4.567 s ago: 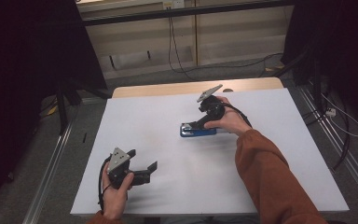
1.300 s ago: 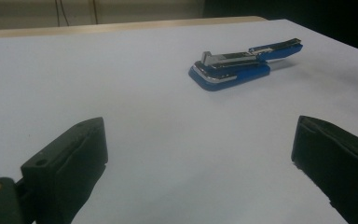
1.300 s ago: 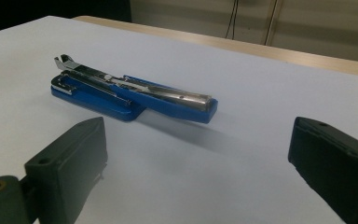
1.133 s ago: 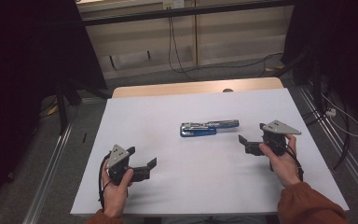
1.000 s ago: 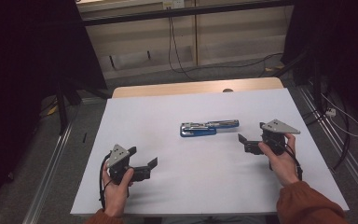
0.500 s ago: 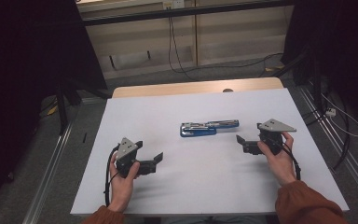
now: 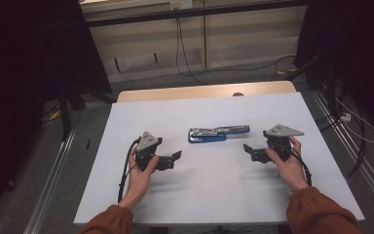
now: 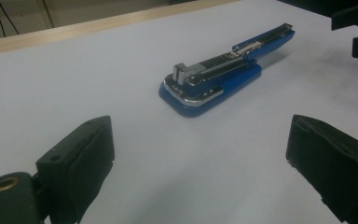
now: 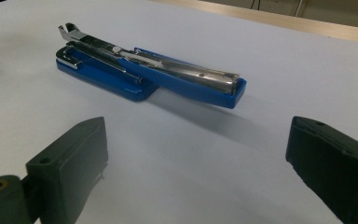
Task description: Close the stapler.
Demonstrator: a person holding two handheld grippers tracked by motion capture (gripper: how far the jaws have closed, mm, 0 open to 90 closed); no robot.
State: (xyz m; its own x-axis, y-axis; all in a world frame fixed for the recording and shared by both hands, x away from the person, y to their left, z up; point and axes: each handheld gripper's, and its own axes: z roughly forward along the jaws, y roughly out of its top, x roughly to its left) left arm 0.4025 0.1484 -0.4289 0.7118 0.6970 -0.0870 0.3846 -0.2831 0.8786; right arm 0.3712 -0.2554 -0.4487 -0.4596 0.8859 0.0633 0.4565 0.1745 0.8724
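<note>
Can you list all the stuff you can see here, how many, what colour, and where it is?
stapler: one, blue with silver metal, swung open, lying flat mid-table between the two grippers, touched by neither.
table: one, white top with a bare wood strip along its far edge.
cables: several, black, on the grey floor beyond the table.
rails: two, silver metal, on the floor along both sides of the table.
left gripper: one, black with a grey plate, left of the stapler, jaws open and holding nothing.
right gripper: one, black with a grey plate, right of the stapler, jaws open and holding nothing.
sleeves: two, rust orange, at the near edge.
</note>
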